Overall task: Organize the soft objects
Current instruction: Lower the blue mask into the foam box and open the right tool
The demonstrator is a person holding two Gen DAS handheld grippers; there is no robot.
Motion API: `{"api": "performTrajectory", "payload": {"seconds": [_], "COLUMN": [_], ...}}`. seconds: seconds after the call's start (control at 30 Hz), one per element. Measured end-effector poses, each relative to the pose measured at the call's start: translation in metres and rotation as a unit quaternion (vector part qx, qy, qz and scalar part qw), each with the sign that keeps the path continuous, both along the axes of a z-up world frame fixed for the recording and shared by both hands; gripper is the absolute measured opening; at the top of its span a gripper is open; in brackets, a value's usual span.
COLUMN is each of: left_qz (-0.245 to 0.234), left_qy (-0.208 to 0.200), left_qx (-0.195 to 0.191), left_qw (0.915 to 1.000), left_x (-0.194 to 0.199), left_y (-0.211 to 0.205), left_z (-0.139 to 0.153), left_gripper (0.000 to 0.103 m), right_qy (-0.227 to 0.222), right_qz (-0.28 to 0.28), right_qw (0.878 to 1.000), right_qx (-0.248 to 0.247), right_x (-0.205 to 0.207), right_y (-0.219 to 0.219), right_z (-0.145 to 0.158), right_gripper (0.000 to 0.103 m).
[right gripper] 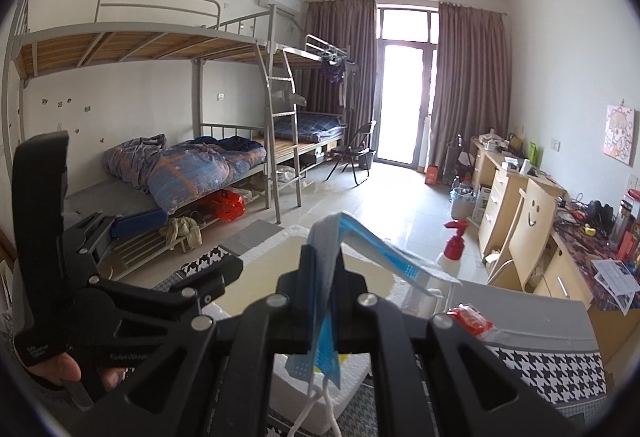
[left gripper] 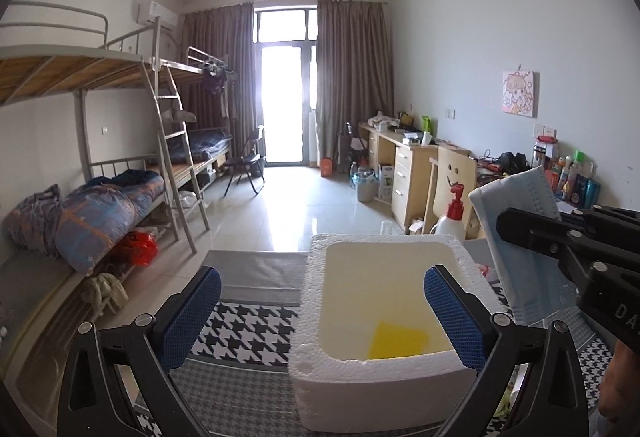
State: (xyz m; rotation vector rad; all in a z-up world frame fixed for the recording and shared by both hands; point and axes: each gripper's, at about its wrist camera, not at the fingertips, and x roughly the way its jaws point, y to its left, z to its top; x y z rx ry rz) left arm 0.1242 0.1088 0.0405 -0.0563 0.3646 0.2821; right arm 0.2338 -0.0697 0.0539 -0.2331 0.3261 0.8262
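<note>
A white foam box (left gripper: 308, 369) stands on a houndstooth cloth; a yellow soft piece (left gripper: 398, 341) lies on its floor. My left gripper (left gripper: 322, 311) is open and empty, its blue pads either side of the box's near left part. My right gripper (right gripper: 324, 257) is shut on a blue face mask (right gripper: 366, 241) and holds it above the box (right gripper: 280, 249). In the left wrist view the mask (left gripper: 520, 237) hangs at the box's right edge, held by the right gripper (left gripper: 508, 225). The left gripper (right gripper: 140, 223) shows at left in the right wrist view.
A white bottle with a red pump (left gripper: 452, 213) stands behind the box. A red packet (right gripper: 470, 317) lies right of the box. A bunk bed (left gripper: 100, 197) is at left, desks and a chair (left gripper: 452, 177) at right.
</note>
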Motion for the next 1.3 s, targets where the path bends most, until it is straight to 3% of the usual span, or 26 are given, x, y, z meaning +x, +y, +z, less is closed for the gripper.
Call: {"api": "performTrajectory", "payload": {"seconds": [0.57,1.13,1.17,1.23,1.27,1.3], "left_qz": [0.03,0.027,0.026,0.027,0.028,0.029], "left_qy": [-0.002,0.002,0.002,0.003,0.003,0.003], "left_qx": [-0.013,-0.029,-0.031,-0.026,-0.025,-0.025], "left_qw": [0.9995,0.9992,0.9992,0.9993,0.9993,0.9993], "left_x": [-0.009,-0.01,-0.01,-0.009,-0.01,-0.01], "left_y": [0.023,0.023,0.023,0.022,0.022,0.022], "left_z": [-0.006,-0.009,-0.01,-0.01,-0.01,-0.009], "left_gripper": [0.102,0.102,0.102,0.102,0.102,0.102], "right_qy": [0.047,0.1,0.103,0.112,0.116,0.116], "right_qz": [0.021,0.007,0.006,-0.001,-0.003,-0.003], "right_qw": [0.998,0.993,0.993,0.992,0.992,0.992], "right_qx": [-0.019,-0.059,-0.061,-0.06,-0.057,-0.053], "right_x": [0.016,0.036,0.037,0.04,0.041,0.042], "right_y": [0.029,0.05,0.05,0.048,0.046,0.045], "right_z": [-0.015,-0.039,-0.04,-0.042,-0.042,-0.041], "right_gripper": [0.009,0.01,0.013,0.035,0.057,0.069]}}
